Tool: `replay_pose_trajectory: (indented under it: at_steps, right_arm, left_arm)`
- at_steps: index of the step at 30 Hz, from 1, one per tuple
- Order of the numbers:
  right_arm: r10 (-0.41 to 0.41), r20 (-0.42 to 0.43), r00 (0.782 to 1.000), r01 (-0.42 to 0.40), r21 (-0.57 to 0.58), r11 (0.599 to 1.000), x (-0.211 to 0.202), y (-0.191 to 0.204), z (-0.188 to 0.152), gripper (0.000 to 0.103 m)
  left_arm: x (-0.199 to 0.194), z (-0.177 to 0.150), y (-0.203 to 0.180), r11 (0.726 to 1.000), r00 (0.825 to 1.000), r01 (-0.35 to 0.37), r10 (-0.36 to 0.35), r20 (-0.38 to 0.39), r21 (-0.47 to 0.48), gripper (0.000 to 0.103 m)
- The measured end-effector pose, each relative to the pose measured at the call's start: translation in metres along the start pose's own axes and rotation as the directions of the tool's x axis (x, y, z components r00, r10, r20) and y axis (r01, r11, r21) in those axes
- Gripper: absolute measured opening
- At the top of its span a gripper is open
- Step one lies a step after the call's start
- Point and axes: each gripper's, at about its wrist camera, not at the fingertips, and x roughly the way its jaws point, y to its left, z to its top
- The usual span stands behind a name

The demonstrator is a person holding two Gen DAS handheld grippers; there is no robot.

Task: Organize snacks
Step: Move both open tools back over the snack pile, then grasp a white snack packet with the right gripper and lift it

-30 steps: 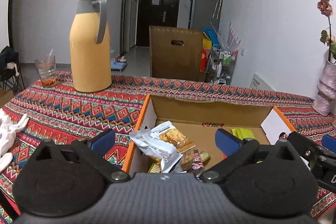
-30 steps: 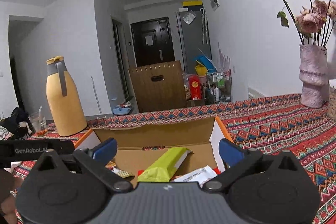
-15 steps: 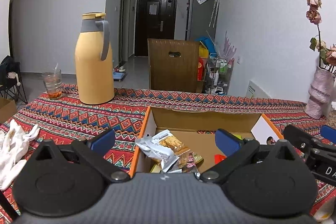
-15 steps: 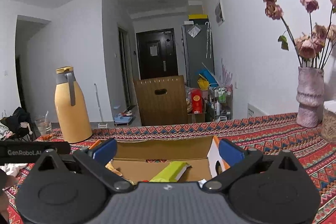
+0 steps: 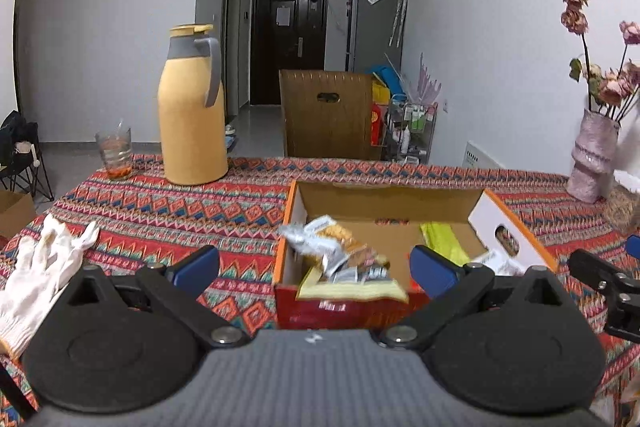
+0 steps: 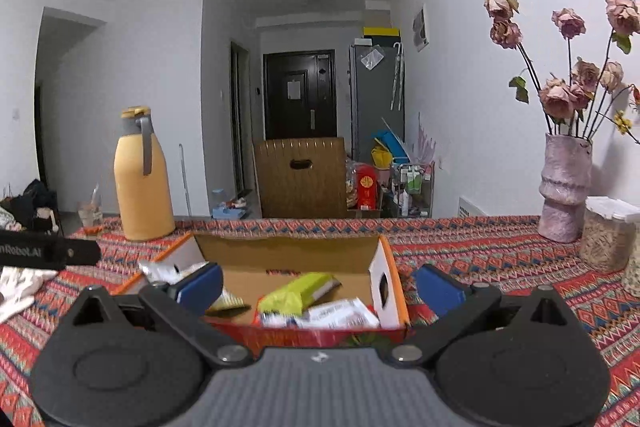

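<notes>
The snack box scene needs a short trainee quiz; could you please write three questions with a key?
1. True or false: both grippers are open and hold nothing.
2. Which stands nearest the yellow thermos? A) pink vase B) drinking glass C) white glove
3. Fill in: the green packet lies inside the ____.

Key: 1 true, left gripper and right gripper are both spread empty. 2 B. 3 cardboard box.

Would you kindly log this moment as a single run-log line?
left claw: open, empty | right claw: open, empty | box: open, snacks inside | both claws at near edge
</notes>
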Motion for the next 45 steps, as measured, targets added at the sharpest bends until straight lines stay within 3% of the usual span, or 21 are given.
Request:
replay_pose_trajectory:
  at_steps: [17, 21, 45]
  right_arm:
    - [-0.013, -0.172, 0.985, 0.024, 0.064, 0.998, -0.039, -0.016, -0.081, 0.103]
    - [-0.019, -0.203, 0.979, 0.032, 0.064, 0.997, -0.042, -0.015, -0.095, 0.103]
    - [-0.024, -0.232, 0.972, 0.038, 0.058, 0.998, -0.038, -0.012, -0.107, 0.103]
  left_arm:
    - [-0.011, -0.081, 0.022, 1.0, 0.992, -0.01, 0.008, -0.125, -0.015, 0.103]
    - [-0.005, -0.095, 0.018, 1.0, 0.99, -0.014, 0.016, -0.141, 0.017, 0.103]
    - [0.008, -0.112, 0.021, 1.0, 0.985, 0.026, -0.028, -0.17, -0.013, 0.103]
